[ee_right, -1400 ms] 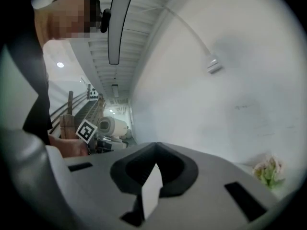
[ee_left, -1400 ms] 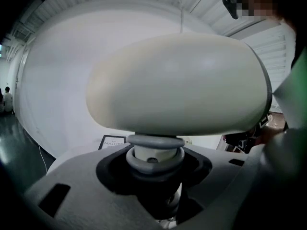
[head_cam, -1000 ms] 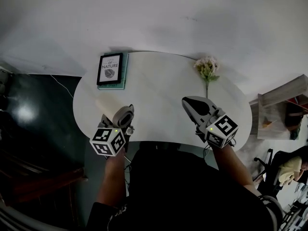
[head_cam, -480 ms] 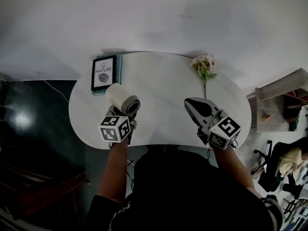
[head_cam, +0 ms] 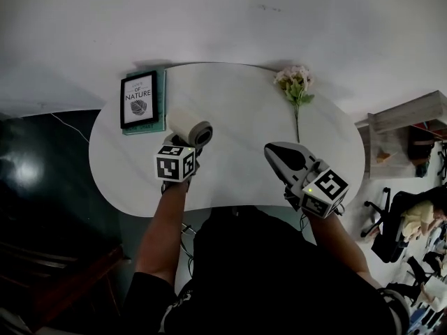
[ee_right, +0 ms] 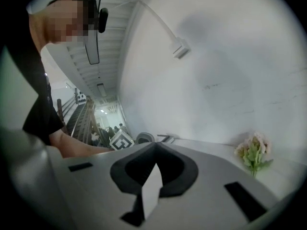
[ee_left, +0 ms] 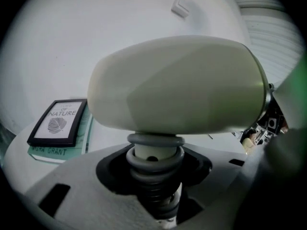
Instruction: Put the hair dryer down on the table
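The hair dryer [head_cam: 187, 126] has a cream body and a grey ringed end. It is over the left part of the white oval table [head_cam: 241, 110], close to its top. My left gripper [head_cam: 186, 145] is shut on its handle. In the left gripper view the cream body [ee_left: 177, 85] fills the middle, and the grey-ringed handle [ee_left: 154, 162] sits between the jaws of my left gripper [ee_left: 154, 181]. My right gripper [head_cam: 278, 153] hovers over the table's right front, jaws together and nothing in them; the right gripper view shows its jaws [ee_right: 154, 150] closed.
A framed "Nature" print on a teal book [head_cam: 140, 101] lies at the table's left rear, just beyond the dryer. A pink flower sprig [head_cam: 296, 89] lies at the right rear. A white wall stands behind the table, with wooden shelving [head_cam: 408, 142] to the right.
My left gripper has carried the hair dryer forward from the table's front edge to beside the book and lowered it. The right gripper has hardly shifted.
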{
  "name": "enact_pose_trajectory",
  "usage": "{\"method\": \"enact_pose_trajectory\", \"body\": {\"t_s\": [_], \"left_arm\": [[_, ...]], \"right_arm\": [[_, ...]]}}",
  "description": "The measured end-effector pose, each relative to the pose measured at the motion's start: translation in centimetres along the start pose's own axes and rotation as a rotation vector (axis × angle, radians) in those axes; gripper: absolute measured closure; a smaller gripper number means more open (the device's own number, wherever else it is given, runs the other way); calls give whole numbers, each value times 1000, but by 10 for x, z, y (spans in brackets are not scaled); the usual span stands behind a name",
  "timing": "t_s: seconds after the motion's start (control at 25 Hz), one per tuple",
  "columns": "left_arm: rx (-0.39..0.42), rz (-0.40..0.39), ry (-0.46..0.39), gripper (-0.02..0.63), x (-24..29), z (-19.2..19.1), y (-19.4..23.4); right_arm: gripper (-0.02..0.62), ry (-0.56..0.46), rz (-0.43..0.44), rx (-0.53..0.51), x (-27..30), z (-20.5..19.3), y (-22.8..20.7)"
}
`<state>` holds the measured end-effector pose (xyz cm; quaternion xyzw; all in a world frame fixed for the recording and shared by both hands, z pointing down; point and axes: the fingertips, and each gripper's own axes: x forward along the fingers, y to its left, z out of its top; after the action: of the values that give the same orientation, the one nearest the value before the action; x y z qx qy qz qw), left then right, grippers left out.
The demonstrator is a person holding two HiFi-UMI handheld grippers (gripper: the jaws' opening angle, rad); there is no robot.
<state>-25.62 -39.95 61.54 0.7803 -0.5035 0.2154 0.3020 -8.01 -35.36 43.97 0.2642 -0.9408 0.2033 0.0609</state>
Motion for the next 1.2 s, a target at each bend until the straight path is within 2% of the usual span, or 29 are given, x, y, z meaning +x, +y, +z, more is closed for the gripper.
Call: {"method": "enact_pose_trajectory", "body": {"t_s": [0.2, 0.56, 0.76, 0.96, 1.2], "left_arm": [[43, -17, 85, 393, 32, -5, 2], [143, -18, 266, 393, 77, -18, 4], [155, -8, 311, 393, 89, -20, 3], [161, -9, 334, 393, 97, -21, 3], [178, -13, 358, 393, 108, -23, 3]], "right_arm": [[589, 14, -9, -23, -3, -12, -12], [589, -3, -48, 41, -6, -15, -30], [589, -31, -63, 78, -5, -7, -36], [589, -28, -60, 44, -10, -15, -46], [589, -17, -67, 54, -11, -17, -52]]}}
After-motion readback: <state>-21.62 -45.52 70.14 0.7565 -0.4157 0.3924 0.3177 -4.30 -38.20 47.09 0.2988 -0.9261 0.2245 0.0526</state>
